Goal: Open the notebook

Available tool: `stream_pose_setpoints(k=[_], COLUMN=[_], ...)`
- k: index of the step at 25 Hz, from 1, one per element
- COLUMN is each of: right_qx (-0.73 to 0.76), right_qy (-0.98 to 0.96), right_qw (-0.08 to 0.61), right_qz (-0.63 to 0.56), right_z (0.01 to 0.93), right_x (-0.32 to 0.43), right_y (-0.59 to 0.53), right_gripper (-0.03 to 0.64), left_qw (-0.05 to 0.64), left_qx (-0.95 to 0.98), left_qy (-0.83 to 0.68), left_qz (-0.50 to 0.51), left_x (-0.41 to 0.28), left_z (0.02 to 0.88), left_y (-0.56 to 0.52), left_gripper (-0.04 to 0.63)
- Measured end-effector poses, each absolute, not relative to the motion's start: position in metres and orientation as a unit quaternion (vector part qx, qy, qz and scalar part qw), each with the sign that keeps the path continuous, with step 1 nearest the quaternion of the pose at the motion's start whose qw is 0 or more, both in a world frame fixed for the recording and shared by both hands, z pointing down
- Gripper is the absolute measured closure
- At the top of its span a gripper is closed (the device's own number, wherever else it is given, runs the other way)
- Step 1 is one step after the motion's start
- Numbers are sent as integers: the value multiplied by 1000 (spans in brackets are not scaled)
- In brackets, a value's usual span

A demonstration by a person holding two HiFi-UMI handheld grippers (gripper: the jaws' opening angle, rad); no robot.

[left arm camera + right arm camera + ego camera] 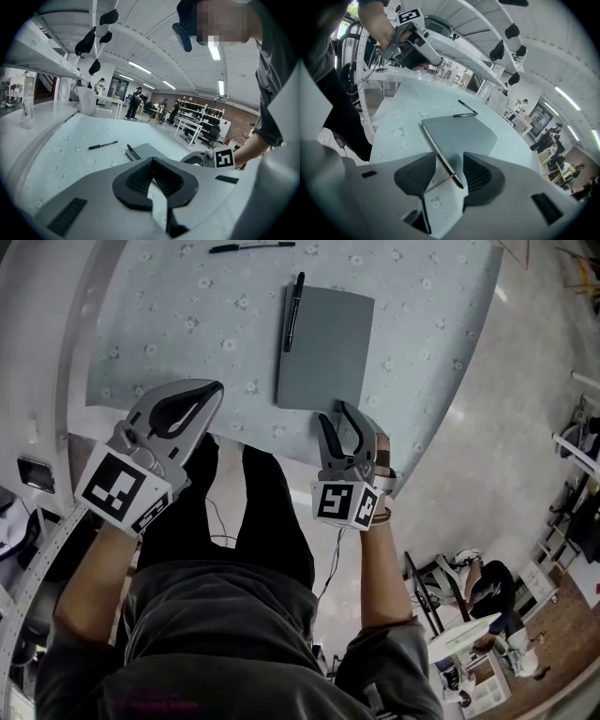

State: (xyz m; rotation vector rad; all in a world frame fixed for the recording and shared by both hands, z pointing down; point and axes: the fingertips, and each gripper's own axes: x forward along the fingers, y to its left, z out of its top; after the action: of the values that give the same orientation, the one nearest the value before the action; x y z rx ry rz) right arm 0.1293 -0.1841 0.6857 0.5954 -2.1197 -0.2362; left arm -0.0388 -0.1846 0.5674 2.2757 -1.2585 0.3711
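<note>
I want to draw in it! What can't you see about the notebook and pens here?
Notebook pages: every view, it lies shut.
Print on the pen: every view, too small.
Notebook's near corner: head view, the right tongs cover it.

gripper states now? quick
Left gripper: shut, empty.
Right gripper: open, notebook corner between its jaws, not clamped.
</note>
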Motion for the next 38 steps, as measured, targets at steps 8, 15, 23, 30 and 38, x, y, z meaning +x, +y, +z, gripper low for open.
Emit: stream_pose_setpoints(k=[8,15,23,30,38], right_qx=[247,230,233,287,361], right_qy=[-845,-853,-873,-891,-899], right_qw=[447,437,406,347,246], right_qz=[-157,-172,-138,-63,30], right_z=[693,693,681,658,638], right_x=[122,116,114,113,126], right_y=[-189,-188,-186,-193,-203], right_gripper=[434,466,543,568,577], left_qw=[260,262,256,251,241], left_qx=[834,834,838,841,850], left_qy=[-466,-466,-462,-456,-439], left_qz=[138,138,138,145,162], left_x=[-44,-46,-44,-41,-32], left_z=[582,585,577,566,555], left_y=[-178,-176,-181,-186,-197], left_gripper=[597,597,597,597,598])
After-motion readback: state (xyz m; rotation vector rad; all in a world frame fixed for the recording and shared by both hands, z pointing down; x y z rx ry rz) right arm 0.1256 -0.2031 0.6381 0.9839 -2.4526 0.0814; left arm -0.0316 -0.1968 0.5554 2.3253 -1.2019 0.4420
